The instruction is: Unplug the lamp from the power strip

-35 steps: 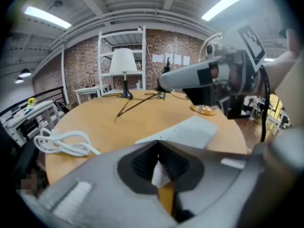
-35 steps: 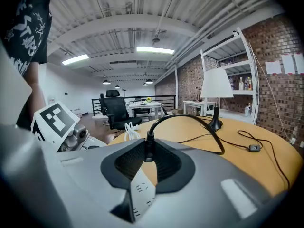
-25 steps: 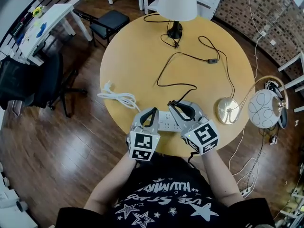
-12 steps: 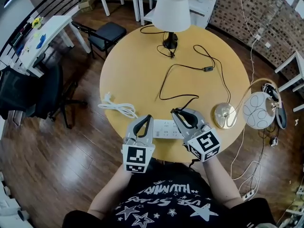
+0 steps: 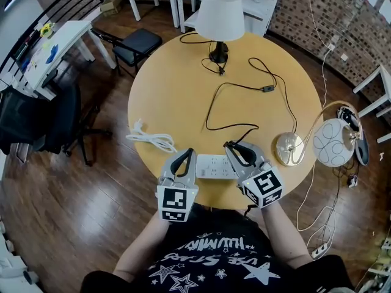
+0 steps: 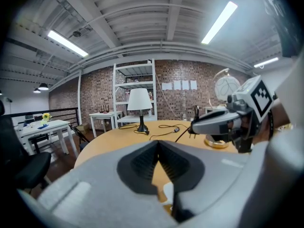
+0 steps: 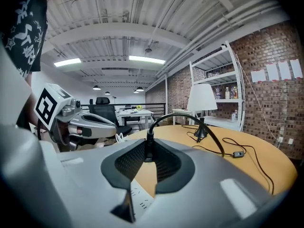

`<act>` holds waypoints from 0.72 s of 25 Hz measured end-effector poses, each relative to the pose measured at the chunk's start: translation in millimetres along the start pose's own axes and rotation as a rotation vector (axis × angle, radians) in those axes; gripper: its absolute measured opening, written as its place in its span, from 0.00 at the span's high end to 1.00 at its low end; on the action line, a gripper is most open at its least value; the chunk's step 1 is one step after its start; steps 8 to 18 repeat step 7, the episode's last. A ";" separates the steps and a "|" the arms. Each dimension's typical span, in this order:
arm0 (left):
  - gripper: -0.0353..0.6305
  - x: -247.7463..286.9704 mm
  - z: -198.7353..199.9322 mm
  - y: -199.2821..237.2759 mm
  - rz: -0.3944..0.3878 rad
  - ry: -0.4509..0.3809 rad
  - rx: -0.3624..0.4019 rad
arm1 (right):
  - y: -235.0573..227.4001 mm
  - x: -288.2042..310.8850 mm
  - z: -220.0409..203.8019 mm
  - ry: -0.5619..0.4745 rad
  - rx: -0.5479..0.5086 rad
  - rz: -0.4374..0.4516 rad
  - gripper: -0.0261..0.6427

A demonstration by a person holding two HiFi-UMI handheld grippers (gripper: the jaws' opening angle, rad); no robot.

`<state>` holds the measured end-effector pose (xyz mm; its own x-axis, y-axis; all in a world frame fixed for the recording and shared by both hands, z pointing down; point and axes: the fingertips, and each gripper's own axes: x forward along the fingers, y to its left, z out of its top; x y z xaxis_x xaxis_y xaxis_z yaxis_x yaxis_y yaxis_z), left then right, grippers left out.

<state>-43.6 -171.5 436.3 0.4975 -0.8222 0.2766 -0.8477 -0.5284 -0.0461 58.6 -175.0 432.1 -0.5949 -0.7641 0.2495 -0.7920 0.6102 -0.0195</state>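
My right gripper [image 5: 231, 145] is shut on the black plug [image 7: 148, 145] of the lamp cord [image 5: 235, 87]. It holds the plug just above the right part of the white power strip [image 5: 214, 165]. In the left gripper view the plug [image 6: 195, 125] shows bare prongs hanging under the right gripper's tip, clear of the strip. The cord runs past an inline switch [image 5: 267, 88] to the white-shaded lamp [image 5: 222, 14] at the table's far edge. My left gripper [image 5: 190, 152] is over the strip's left end, its tips together [image 6: 158, 146] with nothing seen between them.
The round wooden table [image 5: 165, 84] ends just in front of the strip. The strip's own white cable [image 5: 153, 137] lies coiled at the left edge. A brass disc base [image 5: 288, 145] sits at the right edge, with a white round shade [image 5: 336, 140] beyond it. A black chair [image 5: 139, 30] stands far left.
The head view shifted a second ago. Since then the right gripper has drifted slightly right with the plug. The left gripper has stayed over the strip.
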 end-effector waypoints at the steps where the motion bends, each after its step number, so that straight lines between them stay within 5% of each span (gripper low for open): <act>1: 0.94 0.0 -0.2 -0.2 -0.002 0.001 0.000 | -0.9 0.0 -0.7 0.001 0.001 -0.002 0.88; 18: 0.94 1.1 -4.6 1.8 -0.001 0.011 0.001 | -3.8 2.2 -2.9 0.005 0.015 -0.008 0.88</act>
